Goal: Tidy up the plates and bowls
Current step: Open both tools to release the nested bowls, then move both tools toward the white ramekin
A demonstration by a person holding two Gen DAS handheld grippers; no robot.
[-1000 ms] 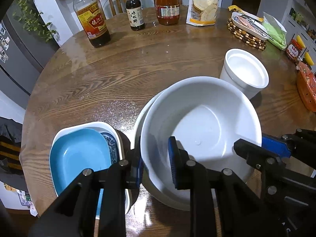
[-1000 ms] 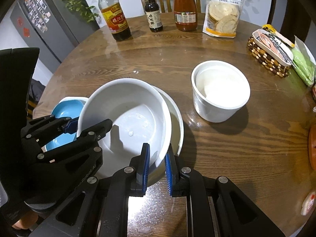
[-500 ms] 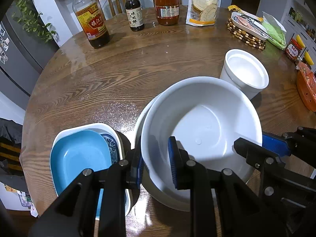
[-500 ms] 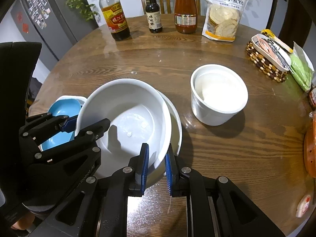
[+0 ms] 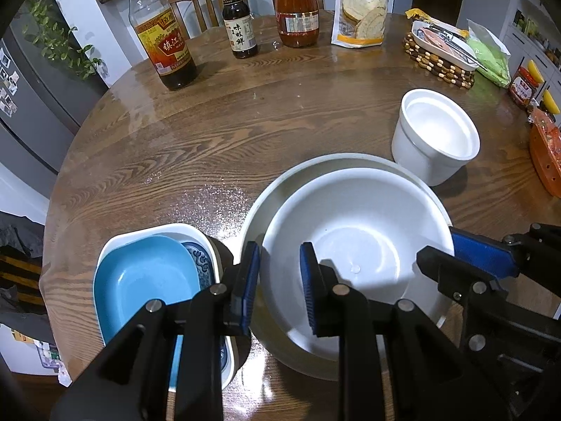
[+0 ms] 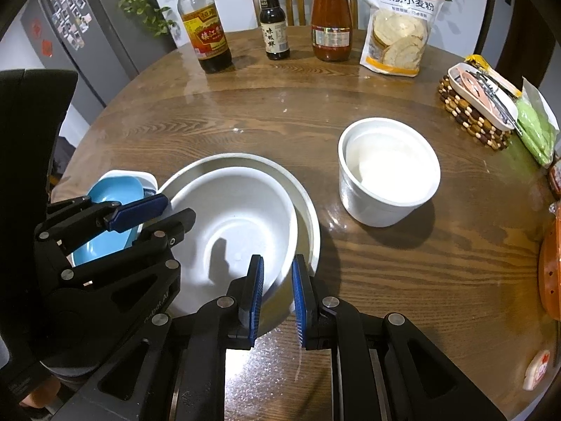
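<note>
A white bowl (image 5: 357,245) (image 6: 238,217) lies nested in a wider white dish (image 5: 336,158) (image 6: 315,231) at the near side of the round wooden table (image 5: 245,122). My left gripper (image 5: 280,273) (image 6: 178,207) straddles the bowl's near-left rim, one pad outside and one inside, shut on it. My right gripper (image 6: 275,280) (image 5: 436,245) is shut on the near-right rim in the same way. Left of them a blue dish (image 5: 140,280) (image 6: 115,189) rests in a white patterned rectangular dish (image 5: 157,227). A deep white pot (image 5: 434,129) (image 6: 389,168) stands apart to the right.
Three bottles (image 5: 161,35) (image 5: 238,24) (image 5: 298,3) and a flour bag (image 5: 363,3) line the far edge. A beaded trivet with a small tray (image 5: 438,56) and a green packet (image 5: 491,52) sit at the far right. An orange object (image 5: 547,154) lies at the right edge.
The white bowl's far side has dropped, so it now sits lower inside the wider dish. Neither gripper has shifted on the rim.
</note>
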